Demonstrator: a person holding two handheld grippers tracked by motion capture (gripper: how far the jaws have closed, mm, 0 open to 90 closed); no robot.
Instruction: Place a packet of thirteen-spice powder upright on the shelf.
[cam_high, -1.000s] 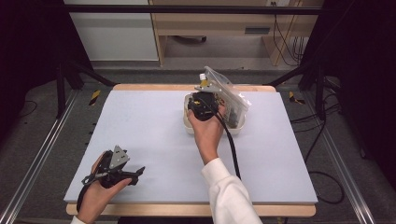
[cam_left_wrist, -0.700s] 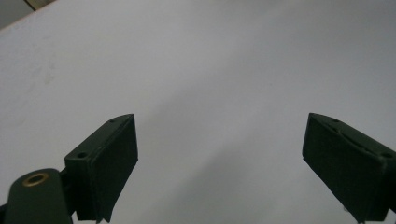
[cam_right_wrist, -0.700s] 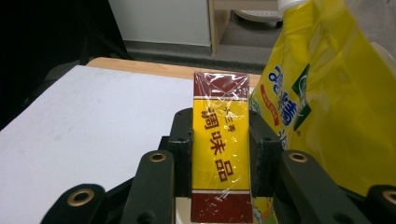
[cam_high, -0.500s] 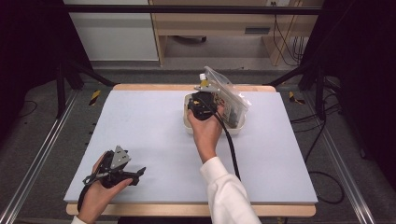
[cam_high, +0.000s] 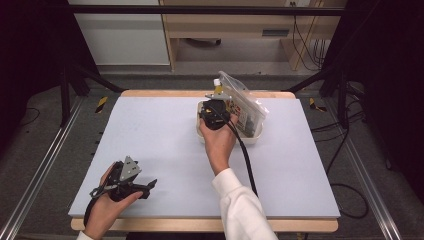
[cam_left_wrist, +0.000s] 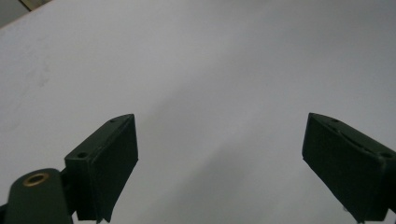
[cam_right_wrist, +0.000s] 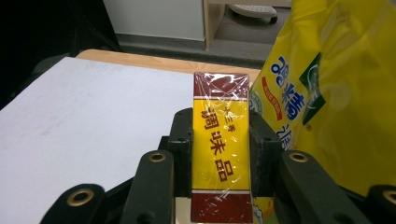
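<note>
My right gripper (cam_right_wrist: 219, 126) is shut on a slim yellow and dark red box (cam_right_wrist: 219, 93) wrapped in clear film, one jaw pressing on each long side. In the high view the right gripper (cam_high: 215, 114) hangs over the white tray (cam_high: 255, 139) at the table's far middle, the hand reaching in from below. A yellow printed bag (cam_right_wrist: 327, 93) stands just right of the box. My left gripper (cam_high: 145, 187) rests in a hand near the front left corner. Its jaws stand wide apart over bare table, so the left gripper (cam_left_wrist: 219, 140) is open.
A clear plastic bag (cam_high: 247, 105) with printed packs leans in the tray, tilted toward the right. The pale grey table mat (cam_high: 150, 130) stretches between the two hands. A black cable (cam_high: 245, 160) trails from the right gripper along the sleeve. Dark frame posts flank the table.
</note>
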